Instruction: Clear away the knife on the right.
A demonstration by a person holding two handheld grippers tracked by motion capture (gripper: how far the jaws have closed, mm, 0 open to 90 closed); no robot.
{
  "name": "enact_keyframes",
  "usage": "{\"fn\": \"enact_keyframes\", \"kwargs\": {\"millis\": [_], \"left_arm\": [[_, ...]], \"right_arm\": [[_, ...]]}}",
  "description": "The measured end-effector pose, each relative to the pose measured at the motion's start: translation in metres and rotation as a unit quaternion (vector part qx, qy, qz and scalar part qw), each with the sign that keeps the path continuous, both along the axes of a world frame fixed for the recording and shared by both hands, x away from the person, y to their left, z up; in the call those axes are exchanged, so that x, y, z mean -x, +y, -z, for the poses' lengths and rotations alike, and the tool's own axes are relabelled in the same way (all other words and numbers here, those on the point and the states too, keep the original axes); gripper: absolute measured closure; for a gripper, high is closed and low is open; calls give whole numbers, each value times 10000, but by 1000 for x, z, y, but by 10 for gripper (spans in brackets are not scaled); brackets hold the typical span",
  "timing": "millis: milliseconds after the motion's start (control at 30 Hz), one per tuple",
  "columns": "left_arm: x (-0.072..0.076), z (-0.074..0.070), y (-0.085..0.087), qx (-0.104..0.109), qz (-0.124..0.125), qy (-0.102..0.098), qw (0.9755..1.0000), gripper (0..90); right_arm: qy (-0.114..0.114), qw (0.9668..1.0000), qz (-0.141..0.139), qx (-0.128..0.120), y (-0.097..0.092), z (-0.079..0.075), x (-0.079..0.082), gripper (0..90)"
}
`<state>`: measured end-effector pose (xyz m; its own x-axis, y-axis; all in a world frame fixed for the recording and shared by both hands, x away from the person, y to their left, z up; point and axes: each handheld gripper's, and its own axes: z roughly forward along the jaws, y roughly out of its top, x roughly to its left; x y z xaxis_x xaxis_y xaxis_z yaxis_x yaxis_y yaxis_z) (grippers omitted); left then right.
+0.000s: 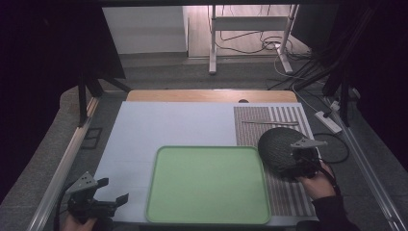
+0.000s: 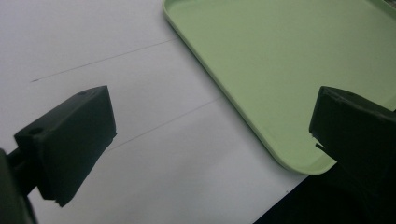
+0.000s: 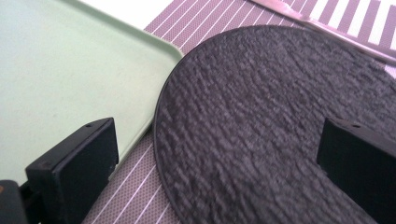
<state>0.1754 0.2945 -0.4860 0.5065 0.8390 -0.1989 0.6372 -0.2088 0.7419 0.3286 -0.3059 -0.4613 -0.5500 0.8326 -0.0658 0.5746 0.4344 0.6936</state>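
A: Surface recorded: white table sheet, dark room behind.

B: Right gripper: jaws held apart over the dark round textured mat, nothing clamped. The mat is laid on the striped placemat, its edge just beside the green tray.

A: Left gripper?

B: Jaws spread, nothing held, near the tray's near left corner.

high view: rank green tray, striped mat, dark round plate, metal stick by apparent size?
1. green tray
2. striped mat, partly covered
3. dark round plate, under the right gripper
4. metal stick
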Motion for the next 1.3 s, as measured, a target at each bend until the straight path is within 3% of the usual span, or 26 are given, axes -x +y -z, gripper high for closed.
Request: {"fn": "enact_keyframes", "kwargs": {"millis": [167,433,833,1300], "left_arm": [[0,0,0,-2,3,-1,10000,8],[0,0,0,-1,6,1,10000,8],[0,0,0,10,10,0,10000,8],[0,0,1,35,-1,10,10000,6]], "right_arm": [[-72,10000,0,11,0,-1,-11,0],[127,9997,192,49,0,5,-36,0],[212,9992,346,-25,0,7,-65,0],[323,9977,594,107,-6,13,-98,0]]}}
